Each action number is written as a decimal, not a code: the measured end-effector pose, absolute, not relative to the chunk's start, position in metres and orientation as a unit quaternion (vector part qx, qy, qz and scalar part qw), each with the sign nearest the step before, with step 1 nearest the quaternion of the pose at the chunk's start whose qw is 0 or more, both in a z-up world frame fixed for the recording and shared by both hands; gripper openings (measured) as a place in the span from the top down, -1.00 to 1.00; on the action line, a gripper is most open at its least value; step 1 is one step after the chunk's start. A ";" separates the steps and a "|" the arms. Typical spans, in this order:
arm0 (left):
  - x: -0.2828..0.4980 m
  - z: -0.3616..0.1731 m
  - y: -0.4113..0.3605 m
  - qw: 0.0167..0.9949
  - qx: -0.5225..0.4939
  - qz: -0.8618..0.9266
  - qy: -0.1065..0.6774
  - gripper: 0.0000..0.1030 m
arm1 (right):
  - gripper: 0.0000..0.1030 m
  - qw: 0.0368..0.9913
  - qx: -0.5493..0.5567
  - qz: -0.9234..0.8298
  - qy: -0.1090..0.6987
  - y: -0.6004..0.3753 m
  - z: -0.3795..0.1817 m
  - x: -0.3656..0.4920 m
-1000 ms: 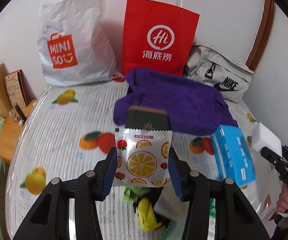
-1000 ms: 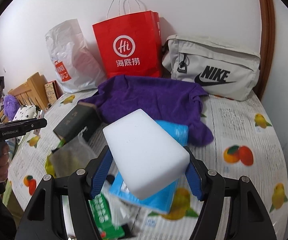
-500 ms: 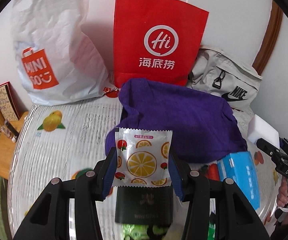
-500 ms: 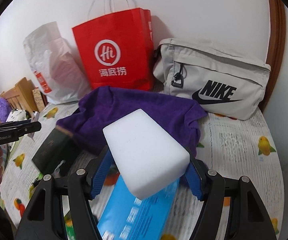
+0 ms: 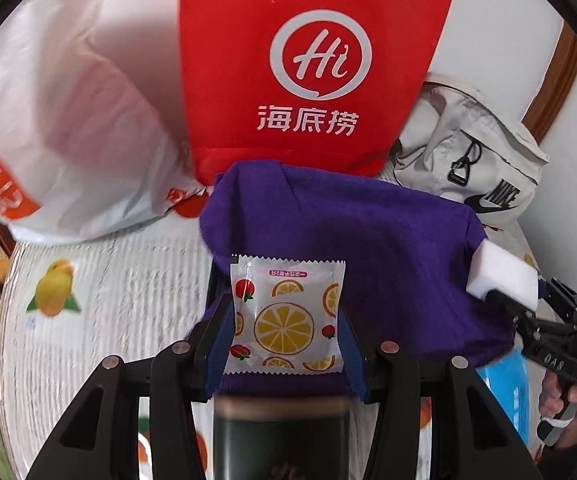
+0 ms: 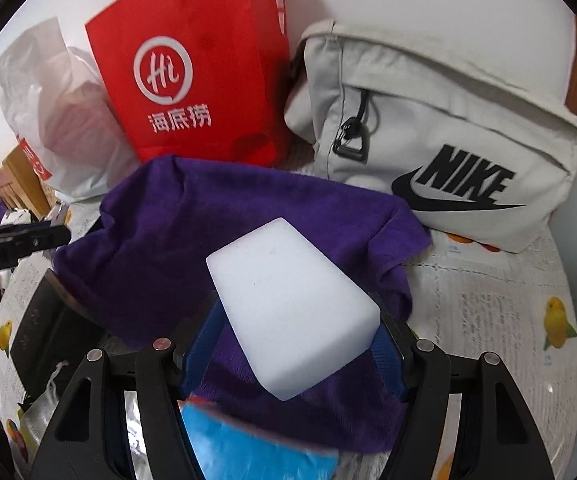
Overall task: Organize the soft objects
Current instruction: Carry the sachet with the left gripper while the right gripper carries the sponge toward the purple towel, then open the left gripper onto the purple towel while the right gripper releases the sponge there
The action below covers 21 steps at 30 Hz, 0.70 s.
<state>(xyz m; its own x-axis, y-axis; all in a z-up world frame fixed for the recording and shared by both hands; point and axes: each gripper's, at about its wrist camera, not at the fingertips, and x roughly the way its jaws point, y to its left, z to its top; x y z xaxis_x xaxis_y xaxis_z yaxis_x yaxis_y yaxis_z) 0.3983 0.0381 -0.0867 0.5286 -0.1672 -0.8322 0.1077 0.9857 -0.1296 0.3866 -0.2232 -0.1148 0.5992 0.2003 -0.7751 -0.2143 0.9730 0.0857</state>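
My left gripper points level toward the back wall, its blue pads pressed against the two side edges of a small sachet printed with orange slices and strawberries. The sachet stands upright between the pads, held above the near edge of the purple towel. Below the fingers a dark green box lies on the fruit-print tablecloth, partly under the towel's edge.

My right gripper also aims forward and slightly down, jaws fairly wide apart and clamped on a white sponge block. The block sits tilted between the pads, its far end raised, and hangs over the purple towel. In the left wrist view, that same sponge shows at the right edge, at the towel's right corner, with my right hand wrapped around the handle below it.

A blue plastic pack lies under the right gripper, its far end tucked beneath the towel. Against the wall stand a red paper bag, a white plastic shopping bag to its left and a beige Nike pouch to its right. The towel's far edge touches the foot of the red bag.
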 end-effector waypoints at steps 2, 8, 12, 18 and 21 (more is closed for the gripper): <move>0.412 -0.090 0.034 0.872 -0.027 -0.080 0.483 0.09 | -0.33 0.889 -0.012 0.120 0.441 -0.221 -0.121 0.395; 0.451 -0.103 0.022 0.863 -0.016 -0.073 0.500 0.08 | -0.34 0.880 -0.009 0.132 0.456 -0.224 -0.131 0.406; 0.470 -0.113 0.015 0.857 -0.010 -0.072 0.509 0.06 | -0.35 0.874 0.010 0.130 0.468 -0.231 -0.138 0.412; 0.487 -0.121 0.009 0.857 -0.008 -0.063 0.511 0.03 | -0.38 0.871 -0.001 0.138 0.471 -0.230 -0.139 0.414; 0.491 -0.124 0.009 0.856 -0.014 -0.068 0.512 -0.10 | -0.49 0.868 -0.010 0.141 0.476 -0.226 -0.139 0.417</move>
